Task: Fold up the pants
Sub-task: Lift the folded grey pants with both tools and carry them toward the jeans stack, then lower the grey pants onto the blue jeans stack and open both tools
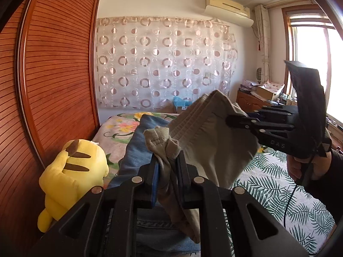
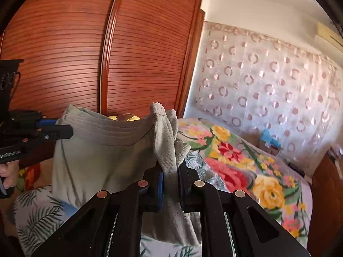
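Note:
Grey-beige pants [image 1: 205, 141] hang in the air above the bed, held by the waistband at both ends. My left gripper [image 1: 167, 160] is shut on one bunched corner of the waistband. My right gripper [image 2: 170, 169] is shut on the other corner; it also shows in the left wrist view [image 1: 230, 121], at the right, clamped on the waistband edge. In the right wrist view the pants [image 2: 100, 150] spread to the left, and my left gripper [image 2: 64, 128] grips their far corner there. The legs hang down out of sight.
Blue jeans [image 1: 139, 145] lie on the bed under the pants. A yellow plush toy [image 1: 70, 175] sits at the bed's left by the wooden wardrobe [image 1: 53, 75]. The bed has a floral blanket [image 2: 235, 160] and a leaf-print sheet [image 1: 278, 188]. A cluttered cabinet [image 1: 257, 98] stands by the window.

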{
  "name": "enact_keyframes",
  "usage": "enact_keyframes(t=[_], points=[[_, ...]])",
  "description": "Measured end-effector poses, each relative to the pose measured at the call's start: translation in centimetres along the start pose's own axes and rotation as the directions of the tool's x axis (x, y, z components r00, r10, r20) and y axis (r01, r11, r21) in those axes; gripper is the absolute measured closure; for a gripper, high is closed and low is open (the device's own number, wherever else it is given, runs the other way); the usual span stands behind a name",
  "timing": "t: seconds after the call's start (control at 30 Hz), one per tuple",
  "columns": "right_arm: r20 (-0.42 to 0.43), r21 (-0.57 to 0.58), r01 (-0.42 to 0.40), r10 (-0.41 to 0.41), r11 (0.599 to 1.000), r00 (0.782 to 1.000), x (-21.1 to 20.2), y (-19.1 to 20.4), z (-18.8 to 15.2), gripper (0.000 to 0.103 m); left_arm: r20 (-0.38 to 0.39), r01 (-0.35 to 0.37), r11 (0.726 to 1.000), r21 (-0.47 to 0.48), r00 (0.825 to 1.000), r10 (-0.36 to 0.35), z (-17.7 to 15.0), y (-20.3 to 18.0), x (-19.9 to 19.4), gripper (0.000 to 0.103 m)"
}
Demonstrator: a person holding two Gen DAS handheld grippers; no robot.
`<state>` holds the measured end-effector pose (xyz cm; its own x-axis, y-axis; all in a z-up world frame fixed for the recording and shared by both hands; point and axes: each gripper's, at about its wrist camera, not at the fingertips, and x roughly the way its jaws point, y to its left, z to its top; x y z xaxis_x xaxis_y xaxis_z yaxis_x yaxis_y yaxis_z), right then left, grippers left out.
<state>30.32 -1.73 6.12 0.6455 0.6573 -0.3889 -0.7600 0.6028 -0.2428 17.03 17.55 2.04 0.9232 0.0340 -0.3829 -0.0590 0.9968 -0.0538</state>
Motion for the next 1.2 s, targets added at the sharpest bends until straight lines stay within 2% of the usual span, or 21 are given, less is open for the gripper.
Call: enact_keyframes(t=[0.37, 0.57, 0.63, 0.8, 0.97, 1.2], points=[[-0.024, -0.089, -0.053, 0.051, 0.995, 0.998, 3.5, -0.3, 1.3, 0.092, 0.000, -0.036, 0.996, -0.078, 0.999, 0.036, -1.4, 1.6, -0.8, 0.087], [-0.042, -0.117, -0.095, 0.090, 0.989, 0.995, 5.5, -0.3, 1.5, 0.092, -0.018, -0.076, 0.993, -0.085, 0.997, 0.075, -2.4, 1.7, -0.8, 0.087], [-0.052, -0.116, -0.108, 0.103, 0.987, 0.993, 6.1, -0.3, 1.6, 0.092, -0.023, -0.082, 0.994, -0.073, 0.997, 0.080, -2.6, 1.7, -0.6, 0.087], [-0.074, -0.113, -0.122, 0.115, 0.986, 0.991, 6.8, -0.7, 1.3, 0.092, -0.055, -0.090, 0.990, -0.111, 0.995, 0.085, -3.0, 3.0, -0.1, 0.087], [-0.093, -0.077, -0.123, 0.115, 0.989, 0.989, 7.4, -1.5, 1.5, 0.092, -0.088, -0.108, 0.986, -0.123, 0.991, 0.098, -3.6, 3.3, 0.5, 0.082], [-0.099, -0.015, -0.116, 0.114, 0.993, 0.989, 6.4, -2.7, 1.4, 0.060, -0.125, -0.121, 0.983, -0.140, 0.987, 0.103, -4.9, 3.5, 1.3, 0.080]])
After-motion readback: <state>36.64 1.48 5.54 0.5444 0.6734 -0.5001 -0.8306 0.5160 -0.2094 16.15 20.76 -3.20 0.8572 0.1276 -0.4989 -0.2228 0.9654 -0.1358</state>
